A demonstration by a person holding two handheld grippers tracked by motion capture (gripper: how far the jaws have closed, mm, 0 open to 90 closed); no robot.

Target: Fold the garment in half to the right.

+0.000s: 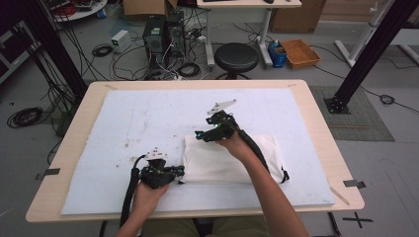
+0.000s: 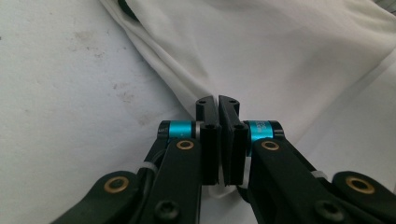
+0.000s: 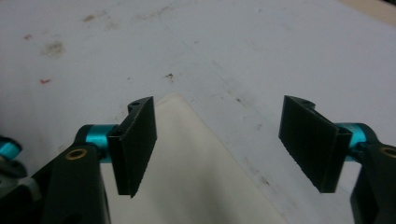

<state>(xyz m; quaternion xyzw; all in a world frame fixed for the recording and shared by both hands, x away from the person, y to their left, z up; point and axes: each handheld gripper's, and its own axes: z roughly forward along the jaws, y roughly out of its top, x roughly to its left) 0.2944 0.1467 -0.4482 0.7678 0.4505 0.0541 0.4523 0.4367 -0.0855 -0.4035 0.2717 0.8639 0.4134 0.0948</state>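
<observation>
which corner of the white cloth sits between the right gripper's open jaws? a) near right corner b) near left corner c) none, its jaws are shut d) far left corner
d: in the right gripper view the right gripper has its jaws wide apart over a pointed corner of the white cloth, and the high view places that gripper at the cloth's far left corner.

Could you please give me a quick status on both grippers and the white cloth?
Left gripper shut on white cloth at its near-left edge. Right gripper open, jaws straddling the cloth's far corner, not gripping. Nothing in the way on the white mat.
</observation>
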